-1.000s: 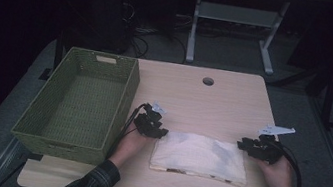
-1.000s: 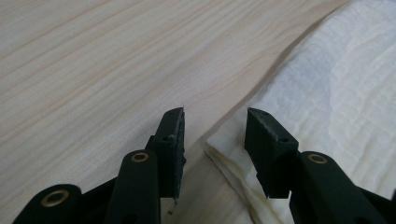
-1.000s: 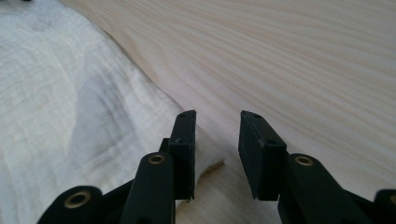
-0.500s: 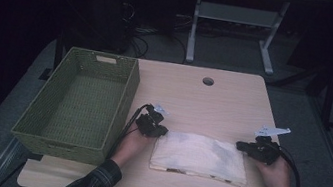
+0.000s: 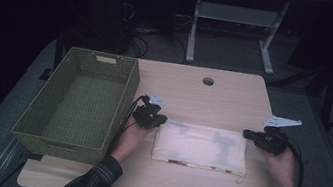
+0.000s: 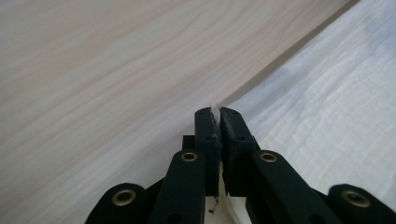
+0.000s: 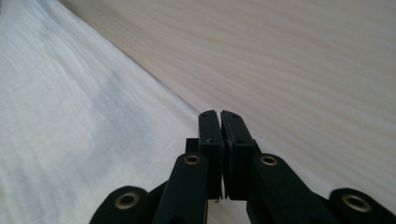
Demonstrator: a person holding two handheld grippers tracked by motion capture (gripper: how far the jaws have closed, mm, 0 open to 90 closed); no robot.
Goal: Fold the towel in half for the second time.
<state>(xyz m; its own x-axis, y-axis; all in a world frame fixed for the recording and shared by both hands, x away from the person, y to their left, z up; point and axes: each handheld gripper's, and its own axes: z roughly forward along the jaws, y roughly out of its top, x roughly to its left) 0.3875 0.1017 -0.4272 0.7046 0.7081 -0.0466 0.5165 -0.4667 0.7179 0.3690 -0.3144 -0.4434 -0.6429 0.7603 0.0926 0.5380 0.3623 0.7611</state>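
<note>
Both jaw pairs having just been closing, the left hand-held gripper (image 5: pixel 160 119) and right hand-held gripper (image 5: pixel 249 135) are now pinching the folded white cloth's (image 5: pixel 201 146) far corners between them on the bench (image 5: pixel 225 95), needing an even, level lift.

The black two-jawed left hand-held gripper (image 6: pixel 219 114) has its jaws pressed together, a thin sliver of white crinkled folded cloth (image 6: pixel 327 112) pinched between them at the cloth's corner. The cloth lies flat on the pale wood-grain counter (image 6: pixel 107 70), its edge running diagonally away.
</note>
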